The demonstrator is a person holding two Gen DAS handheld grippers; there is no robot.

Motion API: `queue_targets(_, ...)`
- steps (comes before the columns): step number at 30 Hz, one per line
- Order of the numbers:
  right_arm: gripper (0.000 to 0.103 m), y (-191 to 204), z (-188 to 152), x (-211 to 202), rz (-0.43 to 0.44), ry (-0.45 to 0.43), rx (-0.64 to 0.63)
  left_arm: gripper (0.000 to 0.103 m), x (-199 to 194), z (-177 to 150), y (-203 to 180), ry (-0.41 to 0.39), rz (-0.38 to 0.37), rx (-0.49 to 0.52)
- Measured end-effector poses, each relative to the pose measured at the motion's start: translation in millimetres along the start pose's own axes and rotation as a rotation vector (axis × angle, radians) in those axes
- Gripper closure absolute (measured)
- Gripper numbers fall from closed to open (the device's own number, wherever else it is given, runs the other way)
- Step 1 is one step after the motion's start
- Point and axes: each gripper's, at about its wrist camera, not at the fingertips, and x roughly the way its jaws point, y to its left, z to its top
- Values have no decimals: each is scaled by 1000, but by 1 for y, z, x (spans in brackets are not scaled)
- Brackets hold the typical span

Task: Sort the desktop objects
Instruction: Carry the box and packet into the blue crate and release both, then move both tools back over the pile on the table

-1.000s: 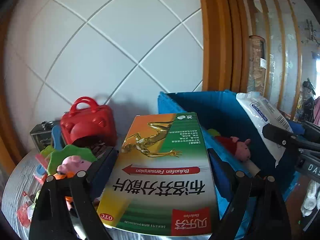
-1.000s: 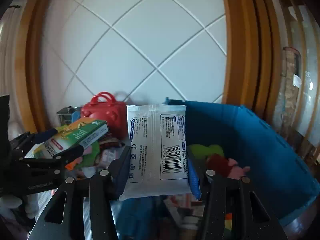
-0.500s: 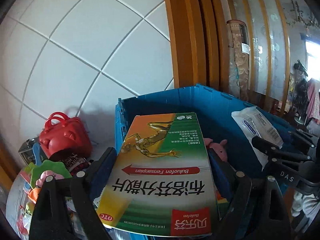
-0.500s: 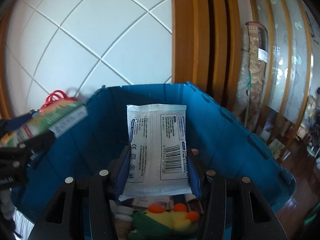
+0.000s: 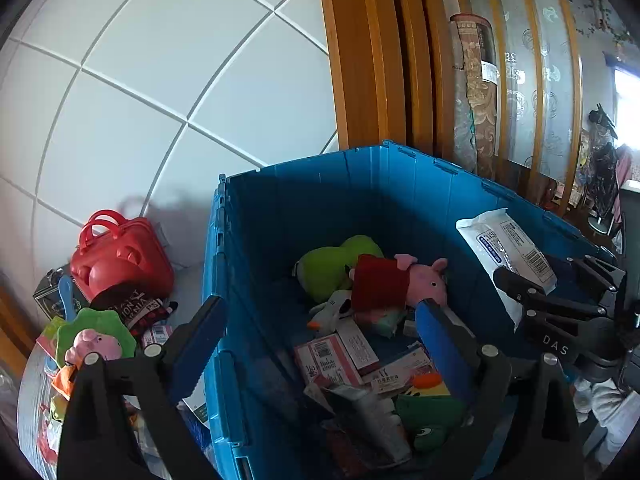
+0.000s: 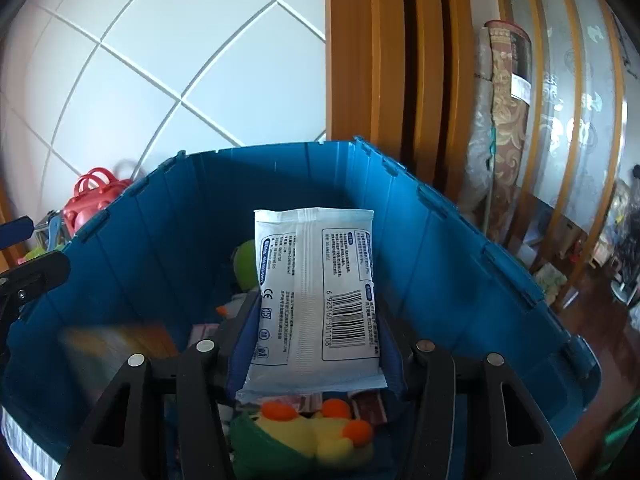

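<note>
My left gripper (image 5: 320, 344) is open and empty, held over the left wall of a blue crate (image 5: 360, 184). A blurred green and orange medicine box (image 6: 116, 344) is falling inside the crate in the right wrist view. My right gripper (image 6: 316, 340) is shut on a white sachet pack (image 6: 316, 292) and holds it above the crate's inside (image 6: 460, 264). The same pack (image 5: 504, 248) shows at the right in the left wrist view. In the crate lie a pink pig toy (image 5: 400, 280), a green plush (image 5: 332, 260) and several small boxes (image 5: 336, 356).
On the table left of the crate stand a red toy case (image 5: 120, 256), a green dish with a pink pig figure (image 5: 96, 340) and other small items. A white tiled wall is behind. Wooden door frames (image 5: 372, 60) and a rolled rug (image 5: 472, 92) stand behind the crate.
My left gripper has opened and let go of the medicine box, which now drops into the crate. My right gripper still holds the sachet pack and has moved further over the crate.
</note>
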Motion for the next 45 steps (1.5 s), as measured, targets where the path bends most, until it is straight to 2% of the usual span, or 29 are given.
queue_targets(3, 40, -2, 1, 0, -2, -15, 5, 7, 2, -1, 0, 10, -1, -1)
queue_targets(5, 29, -2, 3, -2, -5, -28, 4, 7, 2, -2, -1, 9, -1, 3)
queue_targets(7, 11, -1, 4, -5, -13, -47, 4, 7, 3, -2, -1, 8, -2, 5)
queue_targets(10, 1, -1, 5, -8, -27, -66, 10, 7, 2, -2, 1, 1, -8, -1)
queue_targets(16, 0, -1, 5, -9, -42, -85, 26, 7, -10, -6, 8, -61, -20, -41)
queue_targets(19, 0, 5, 2, -10, -20, -69, 24, 7, -17, -6, 16, -73, -40, -65)
queue_targets(25, 0, 32, 3, -33, -3, -150, 7, 5, -37, -11, 38, -118, -6, -87)
queue_targets(30, 0, 55, 6, -43, 29, -166, 6, 3, -52, -20, 66, -143, 27, -111)
queue_targets(36, 0, 97, 10, -53, 82, -173, -19, 3, -61, -37, 110, -130, 67, -162)
queue_targets(45, 0, 194, 8, -56, 195, -155, -123, 3, -77, -81, 188, -93, 145, -233)
